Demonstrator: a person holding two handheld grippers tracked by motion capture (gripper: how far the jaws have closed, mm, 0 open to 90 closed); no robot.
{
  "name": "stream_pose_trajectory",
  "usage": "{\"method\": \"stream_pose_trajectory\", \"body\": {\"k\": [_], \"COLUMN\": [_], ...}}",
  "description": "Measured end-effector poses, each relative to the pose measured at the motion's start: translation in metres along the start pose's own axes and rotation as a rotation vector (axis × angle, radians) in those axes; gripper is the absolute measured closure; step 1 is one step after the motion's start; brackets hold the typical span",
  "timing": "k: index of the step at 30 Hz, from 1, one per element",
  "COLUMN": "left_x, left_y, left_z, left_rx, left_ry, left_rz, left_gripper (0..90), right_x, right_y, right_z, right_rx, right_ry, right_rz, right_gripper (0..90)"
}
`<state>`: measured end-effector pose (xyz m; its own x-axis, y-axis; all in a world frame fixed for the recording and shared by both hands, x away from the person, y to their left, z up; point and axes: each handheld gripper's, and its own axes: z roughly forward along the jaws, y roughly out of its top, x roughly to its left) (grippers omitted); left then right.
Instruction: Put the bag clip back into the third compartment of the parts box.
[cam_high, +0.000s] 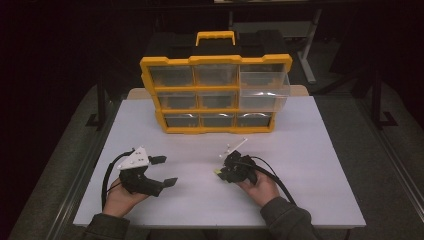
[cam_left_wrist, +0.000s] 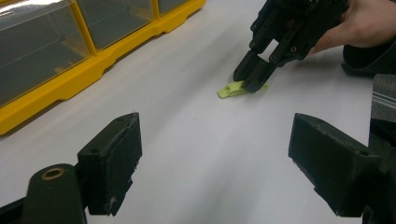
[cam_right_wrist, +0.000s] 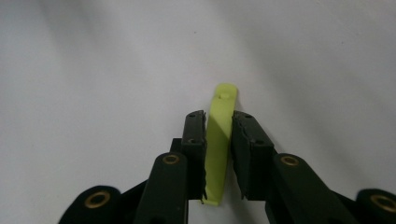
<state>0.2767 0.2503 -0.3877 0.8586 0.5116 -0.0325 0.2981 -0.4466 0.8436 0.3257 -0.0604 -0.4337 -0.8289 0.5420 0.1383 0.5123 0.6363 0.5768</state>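
The yellow-green strip (cam_right_wrist: 220, 140) is pinched flat on the bench (cam_high: 310, 165) between the closed fingers of the right gripper (cam_right_wrist: 219, 154), lifting judged not yet done, one organizer (cam_high: 215, 95) drawer (cam_high: 264, 90) seen open from above, the left gripper (cam_left_wrist: 215, 158) held open nearby.

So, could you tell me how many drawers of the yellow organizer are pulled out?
1. The top-right drawer of the organizer sticks out toward the table's front. The other eight, in three rows, sit flush in the frame.
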Motion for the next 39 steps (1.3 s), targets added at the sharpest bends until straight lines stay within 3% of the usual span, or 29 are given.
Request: {"method": "stream_pose_trajectory", "body": {"k": [15,19,25,32,39], "left_x": [0.000,0.000,0.000,0.000,-0.001], "left_y": [0.000,0.000,-0.001,-0.001,-0.001], "left_z": [0.000,-0.001,-0.001,0.000,-0.001], "left_rx": [0.003,0.003,0.000,0.005,-0.004], "left_ry": [0.000,0.002,0.003,0.001,-0.001], "left_rz": [0.001,-0.002,-0.005,-0.002,-0.002], "left_gripper": [17.3,17.3,17.2,17.2,17.2], "right_x": [0.000,0.001,0.001,-0.001,-0.001], "right_y": [0.000,0.002,0.002,0.003,0.007], "right_z": [-0.001,-0.007,-0.017,-0.031,-0.046], "right_rx": [-0.001,-0.022,-0.024,-0.050,-0.063], "right_ry": [0.016,0.036,0.053,0.110,0.143], "right_rz": [-0.013,-0.018,-0.063,-0.058,-0.112], "right_gripper": [76.6,76.7,76.8,76.8,76.9]}}
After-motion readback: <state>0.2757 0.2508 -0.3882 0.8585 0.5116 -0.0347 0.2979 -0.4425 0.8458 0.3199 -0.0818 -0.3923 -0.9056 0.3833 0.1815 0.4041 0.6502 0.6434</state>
